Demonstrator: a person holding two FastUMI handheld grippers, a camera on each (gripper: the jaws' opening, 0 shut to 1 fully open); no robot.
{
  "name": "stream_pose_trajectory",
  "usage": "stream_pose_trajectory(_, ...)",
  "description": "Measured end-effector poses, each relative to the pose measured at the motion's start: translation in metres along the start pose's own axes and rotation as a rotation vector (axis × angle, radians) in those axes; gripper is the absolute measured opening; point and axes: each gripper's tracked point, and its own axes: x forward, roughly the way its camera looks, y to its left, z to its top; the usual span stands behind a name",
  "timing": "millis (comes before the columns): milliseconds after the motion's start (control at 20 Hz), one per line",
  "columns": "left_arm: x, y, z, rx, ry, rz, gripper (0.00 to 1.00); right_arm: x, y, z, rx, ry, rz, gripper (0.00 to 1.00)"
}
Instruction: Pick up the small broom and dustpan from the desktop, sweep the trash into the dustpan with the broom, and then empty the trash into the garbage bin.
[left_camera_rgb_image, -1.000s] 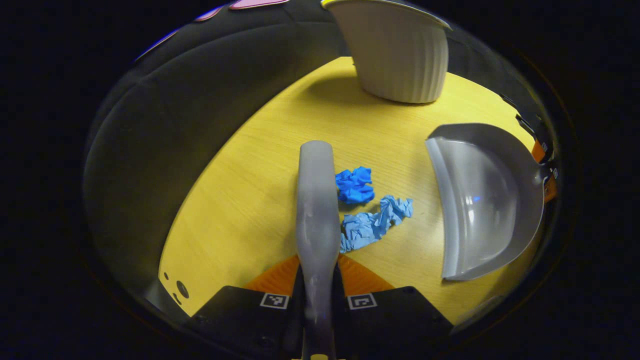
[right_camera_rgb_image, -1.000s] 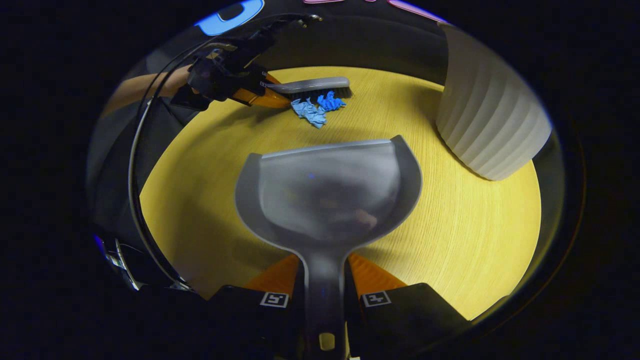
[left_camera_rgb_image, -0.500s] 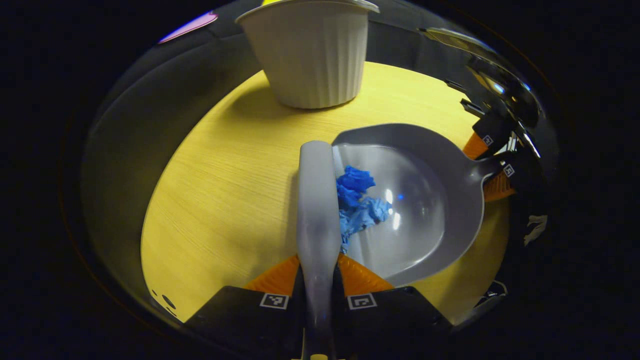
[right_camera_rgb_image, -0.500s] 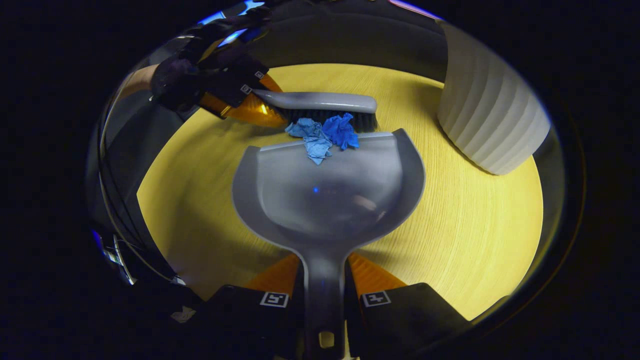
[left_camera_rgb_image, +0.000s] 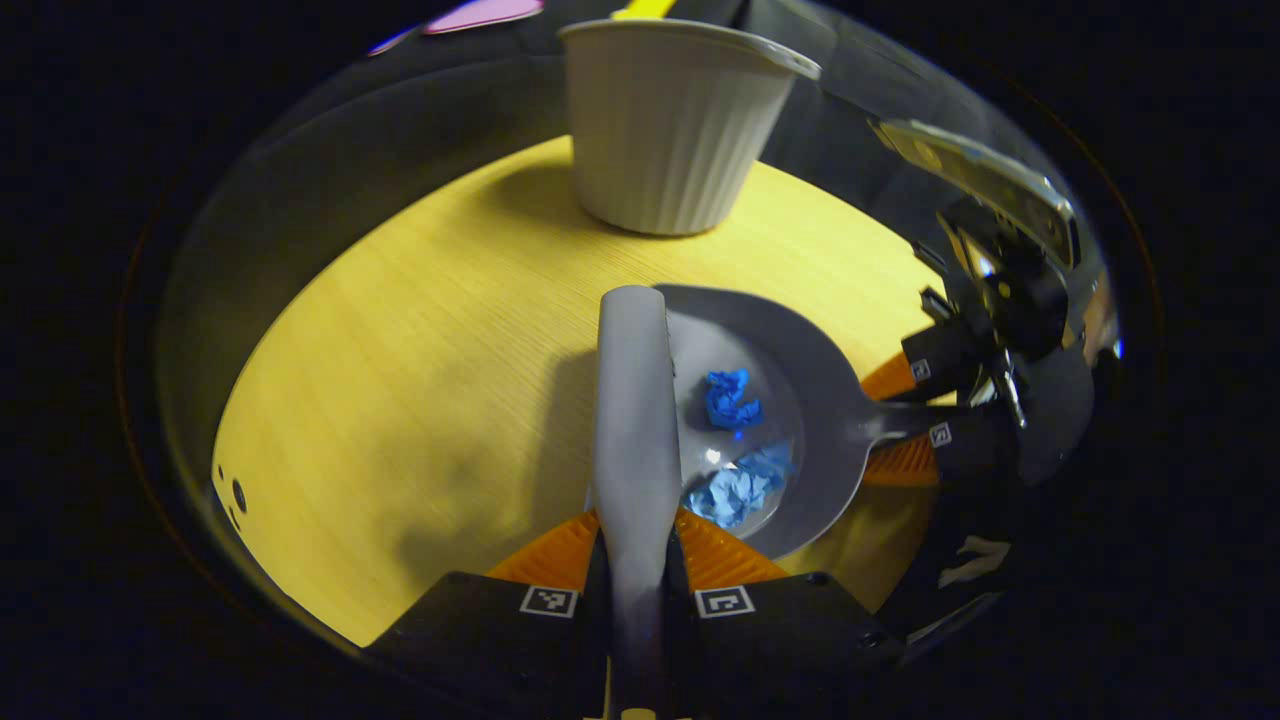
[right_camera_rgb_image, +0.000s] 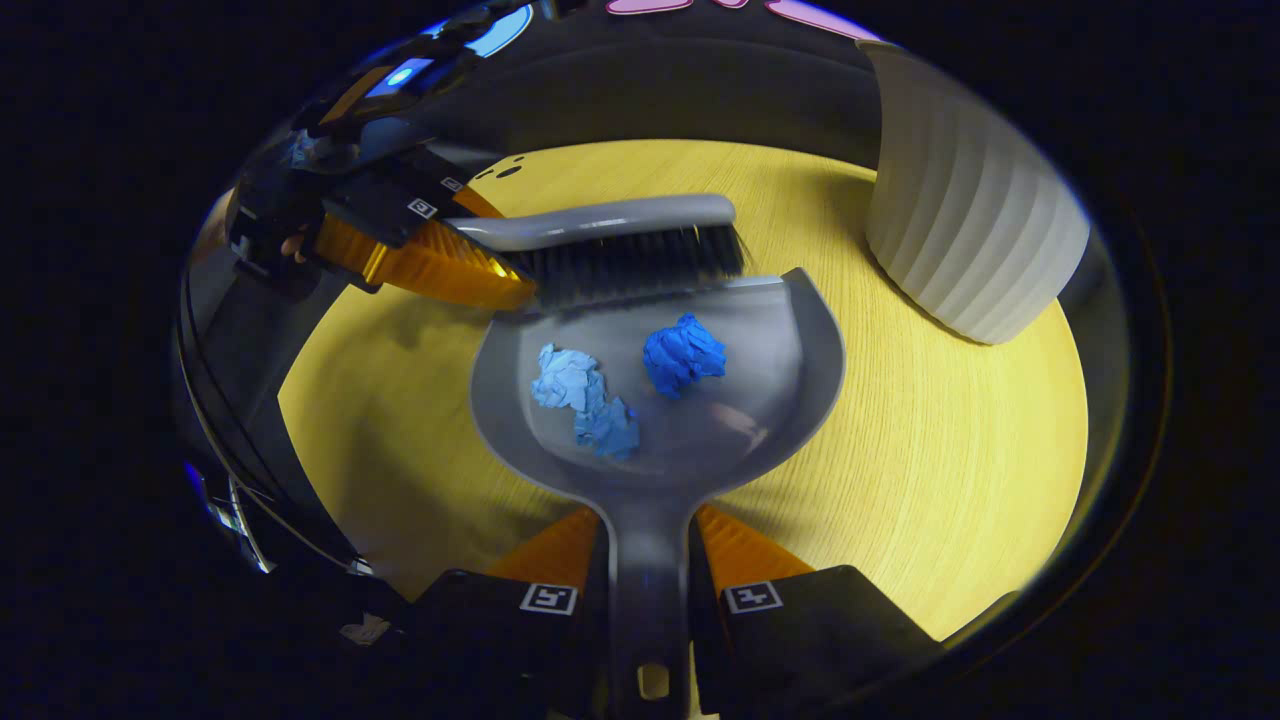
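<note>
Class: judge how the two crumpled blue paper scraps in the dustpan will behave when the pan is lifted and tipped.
The paper scraps look light and loosely crumpled, so they would probably slide or tumble easily. The dustpan seems smooth and glossy, offering little grip. Its raised rim may hold them unless it tilts forward.

grey dustpan (right_camera_rgb_image: 800, 340), blue paper scraps (right_camera_rgb_image: 683, 355), grey broom (right_camera_rgb_image: 600, 222), black bristles, ribbed white bin (right_camera_rgb_image: 965, 230), yellow desktop (right_camera_rgb_image: 950, 440).

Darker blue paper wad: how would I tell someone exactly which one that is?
Find the yellow wooden table, then the grey dustpan held over it. Two crumpled wads lie in its scoop; it is the compact, deep-blue wad, on the side toward the ribbed white bin, not the paler, flatter wad.
</note>
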Motion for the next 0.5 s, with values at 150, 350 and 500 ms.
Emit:
stream_pose_trajectory(150,-0.021,0.009,-0.004,-0.103,-0.090,0.070,0.28,-0.002,0.000,-0.001,0.001,-0.012,-0.003,0.38)
stream_pose_trajectory(350,-0.055,0.019,-0.022,-0.271,-0.192,0.139,0.28,-0.013,-0.001,0.000,-0.001,-0.013,-0.011,0.38)
stream_pose_trajectory(500,-0.064,0.036,-0.058,-0.343,-0.220,0.184,0.28,-0.037,-0.002,0.005,-0.013,-0.034,-0.025,0.38)
